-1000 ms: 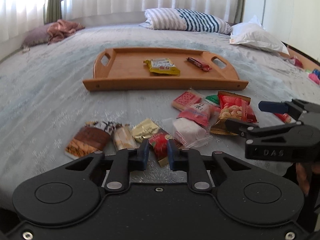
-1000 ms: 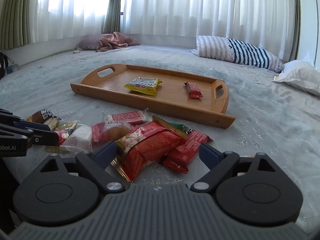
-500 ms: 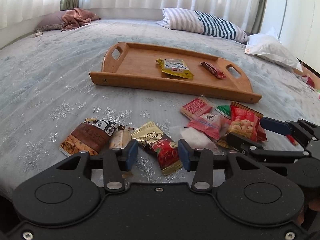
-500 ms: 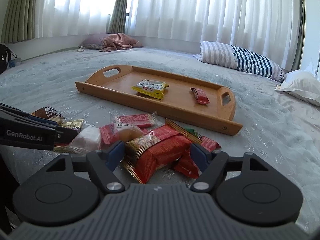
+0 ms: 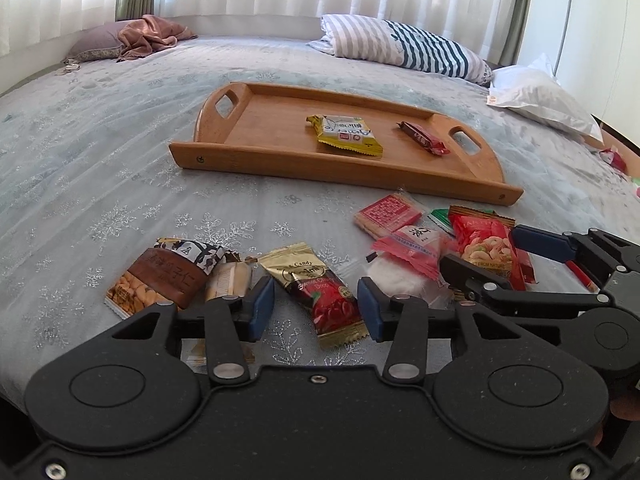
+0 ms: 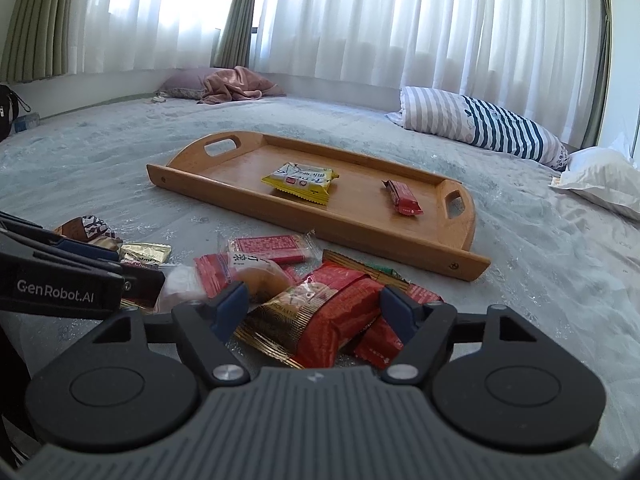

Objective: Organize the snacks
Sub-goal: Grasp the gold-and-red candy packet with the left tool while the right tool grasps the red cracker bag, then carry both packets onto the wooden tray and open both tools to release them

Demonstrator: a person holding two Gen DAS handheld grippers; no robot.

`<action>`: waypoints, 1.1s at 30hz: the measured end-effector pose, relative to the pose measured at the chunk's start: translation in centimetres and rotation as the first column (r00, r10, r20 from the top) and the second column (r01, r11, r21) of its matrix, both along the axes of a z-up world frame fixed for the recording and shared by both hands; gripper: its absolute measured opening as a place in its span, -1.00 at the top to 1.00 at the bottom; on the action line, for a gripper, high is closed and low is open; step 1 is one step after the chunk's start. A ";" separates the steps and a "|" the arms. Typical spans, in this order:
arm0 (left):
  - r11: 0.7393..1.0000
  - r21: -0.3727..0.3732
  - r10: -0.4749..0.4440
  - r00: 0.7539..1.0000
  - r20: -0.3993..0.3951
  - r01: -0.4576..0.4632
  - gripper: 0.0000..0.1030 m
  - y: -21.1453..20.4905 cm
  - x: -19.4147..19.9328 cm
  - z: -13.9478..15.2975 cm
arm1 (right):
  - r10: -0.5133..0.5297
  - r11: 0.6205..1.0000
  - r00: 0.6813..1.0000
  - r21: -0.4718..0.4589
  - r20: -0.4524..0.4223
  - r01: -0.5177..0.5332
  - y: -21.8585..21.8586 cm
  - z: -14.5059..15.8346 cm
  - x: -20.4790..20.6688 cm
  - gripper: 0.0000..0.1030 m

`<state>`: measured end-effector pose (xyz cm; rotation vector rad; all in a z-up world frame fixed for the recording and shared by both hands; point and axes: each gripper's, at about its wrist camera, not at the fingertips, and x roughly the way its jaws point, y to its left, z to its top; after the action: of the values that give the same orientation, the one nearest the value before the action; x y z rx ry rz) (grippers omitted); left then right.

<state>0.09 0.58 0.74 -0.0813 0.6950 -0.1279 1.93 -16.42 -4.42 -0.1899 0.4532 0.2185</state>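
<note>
The bed [image 5: 100, 168], under its pale patterned cover, carries everything, with wide bare cover to the left of the snacks and between them and the tray. The wooden tray [image 5: 280, 156] lies out toward the middle of the bed, its long axis running left to right across my view, and most of its floor is bare. On it a yellow packet [image 5: 348, 136] sits near the middle and a small red bar [image 5: 424, 139] lies near the right handle, pointing toward the tray's near right corner.

The loose snacks lie near the bed's front edge, closer to me than the tray. My right gripper [image 6: 314, 308] stands fairly wide, its fingers either side of a red and gold peanut bag [image 6: 320, 320]; the bag's long axis runs slantwise from near left to far right, and its ends are beside the pads, but I cannot tell whether they touch. A smaller red packet [image 6: 376, 344] is tucked under its right side.

My left gripper [image 5: 316, 312] is part open and holds nothing. The gold and red candy packet [image 5: 320, 292] lies on the cover between its fingers, apart from both pads, its long axis nearly along my fingers with the gold end away from me. To its left lie a tan wafer packet [image 5: 230, 280] and a brown nut packet [image 5: 164, 276]; to its right a white packet [image 5: 396, 276] is just beside my right finger.
</note>
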 end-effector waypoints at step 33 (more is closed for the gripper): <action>0.998 -0.055 0.025 0.999 0.046 -0.022 0.73 0.8 -0.4 0.7 | -0.038 0.997 0.999 0.070 0.034 0.035 -0.8 0.6 -0.8 -0.06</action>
<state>-0.36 1.34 1.46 -0.1384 0.6436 -0.1259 1.08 -17.27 -3.84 -0.1168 0.4134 0.1946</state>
